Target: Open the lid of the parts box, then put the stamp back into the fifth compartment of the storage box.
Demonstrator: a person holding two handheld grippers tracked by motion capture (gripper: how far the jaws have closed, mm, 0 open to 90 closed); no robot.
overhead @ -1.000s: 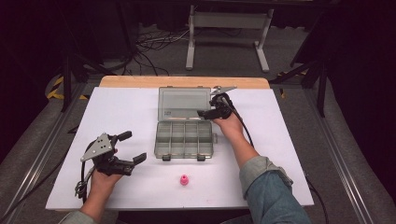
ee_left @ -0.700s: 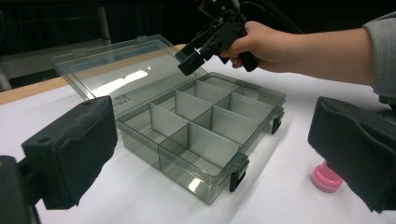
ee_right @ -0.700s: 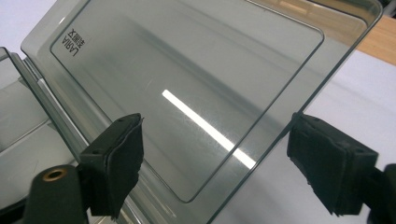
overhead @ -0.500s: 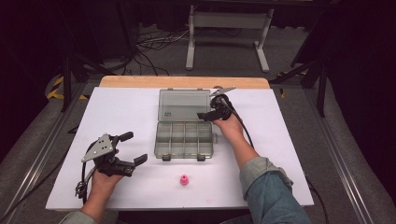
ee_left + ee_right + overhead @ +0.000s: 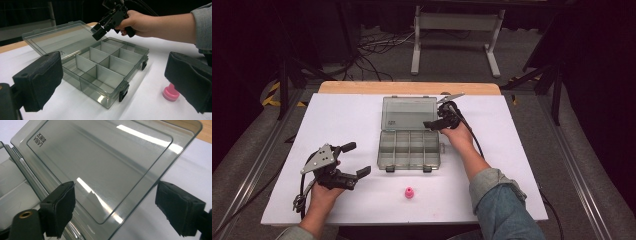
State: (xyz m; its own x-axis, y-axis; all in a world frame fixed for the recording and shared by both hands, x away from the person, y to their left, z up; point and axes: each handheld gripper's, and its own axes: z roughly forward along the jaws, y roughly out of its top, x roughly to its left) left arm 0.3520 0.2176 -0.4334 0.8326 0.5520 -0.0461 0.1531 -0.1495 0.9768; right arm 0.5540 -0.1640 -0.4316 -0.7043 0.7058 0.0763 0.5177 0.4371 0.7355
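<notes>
Only readable print: small dark lettering in one corner of the clear lid [image 5: 105, 167] of the compartment box, seen upside down in the right gripper view. Top line reads roughly "LARIA"; the smaller line beside it is too blurred to read. Same mark shows as a tiny dark smudge on the lid [image 5: 60, 53] in the left gripper view and on the lid [image 5: 390, 121] in the high view, unreadable in both. No other text, numbers or signs legible.
</notes>
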